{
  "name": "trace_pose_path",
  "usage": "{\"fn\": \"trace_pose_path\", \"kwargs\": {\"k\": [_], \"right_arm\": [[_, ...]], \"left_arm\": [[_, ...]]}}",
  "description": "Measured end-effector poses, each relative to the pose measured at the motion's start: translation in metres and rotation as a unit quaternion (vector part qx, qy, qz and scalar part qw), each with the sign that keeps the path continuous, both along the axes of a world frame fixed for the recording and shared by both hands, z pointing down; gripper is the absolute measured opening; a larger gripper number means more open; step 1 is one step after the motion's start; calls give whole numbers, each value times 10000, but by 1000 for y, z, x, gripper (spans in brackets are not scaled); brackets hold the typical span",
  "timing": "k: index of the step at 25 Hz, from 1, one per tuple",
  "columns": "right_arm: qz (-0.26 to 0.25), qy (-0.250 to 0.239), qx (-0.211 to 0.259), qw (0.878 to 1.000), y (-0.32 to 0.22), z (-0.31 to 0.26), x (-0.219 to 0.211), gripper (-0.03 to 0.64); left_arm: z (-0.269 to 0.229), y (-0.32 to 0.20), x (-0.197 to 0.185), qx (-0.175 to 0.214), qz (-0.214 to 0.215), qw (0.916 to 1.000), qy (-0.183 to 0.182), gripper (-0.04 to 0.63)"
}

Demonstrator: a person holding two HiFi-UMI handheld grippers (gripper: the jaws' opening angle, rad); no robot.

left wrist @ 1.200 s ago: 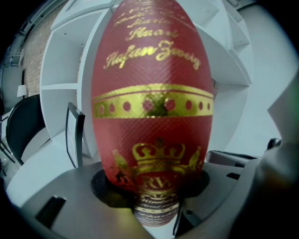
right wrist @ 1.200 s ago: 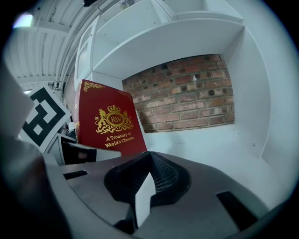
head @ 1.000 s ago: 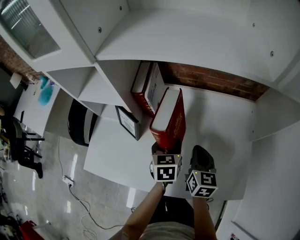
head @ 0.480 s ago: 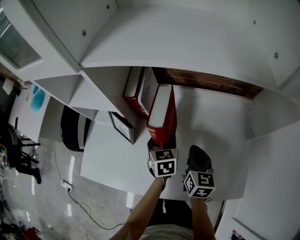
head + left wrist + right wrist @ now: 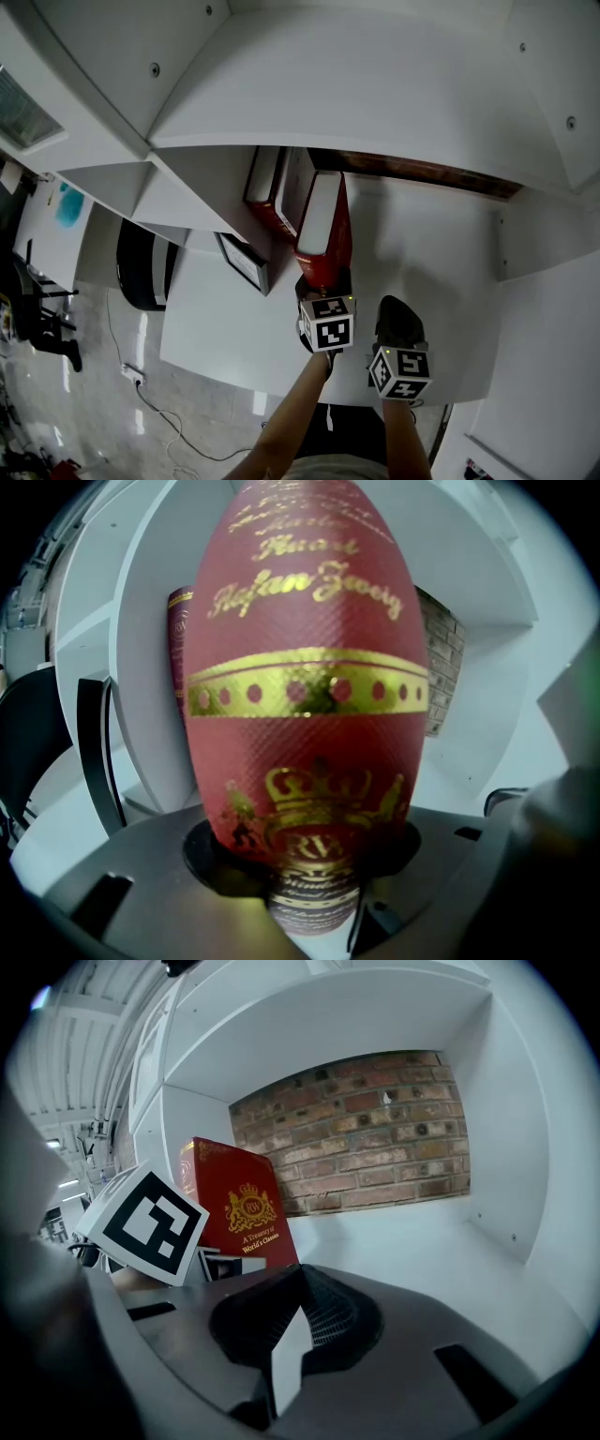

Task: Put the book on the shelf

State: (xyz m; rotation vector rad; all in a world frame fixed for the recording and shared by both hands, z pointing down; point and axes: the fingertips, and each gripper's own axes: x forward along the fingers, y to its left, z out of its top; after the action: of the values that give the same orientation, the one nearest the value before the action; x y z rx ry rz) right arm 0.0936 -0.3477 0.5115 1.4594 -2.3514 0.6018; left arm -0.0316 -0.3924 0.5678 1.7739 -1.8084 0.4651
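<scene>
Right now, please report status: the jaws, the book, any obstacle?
Left gripper jaws shut on red book. Right gripper jaws shut, empty. Red book upright inside shelf, beside second book. Nothing in the way.

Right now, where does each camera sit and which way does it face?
Head view: on the person's head, facing steeply down at the shelf; both forearms, the left gripper gripping the book, and the right gripper show.
Left gripper view: on the left gripper, facing along its fingers at the book's spine clamped between them.
Right gripper view: on the right gripper, facing the brick wall over its closed, empty fingers; the left gripper's cube shows.
Shared: all three show the book.
</scene>
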Motion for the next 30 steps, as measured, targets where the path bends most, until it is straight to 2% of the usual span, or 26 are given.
{"fn": "trace_pose_path", "kwargs": {"k": [8, 20, 30], "right_arm": [[31, 30, -22, 10000, -3, 3, 0, 15], [-2, 31, -59, 10000, -1, 6, 0, 15], [24, 63, -119, 9999, -5, 11, 4, 15]], "left_arm": [[2, -2, 3, 164, 71, 9996, -239, 243], [8, 5, 6, 445, 48, 9986, -287, 244], [11, -5, 12, 705, 212, 9953, -637, 243]]}}
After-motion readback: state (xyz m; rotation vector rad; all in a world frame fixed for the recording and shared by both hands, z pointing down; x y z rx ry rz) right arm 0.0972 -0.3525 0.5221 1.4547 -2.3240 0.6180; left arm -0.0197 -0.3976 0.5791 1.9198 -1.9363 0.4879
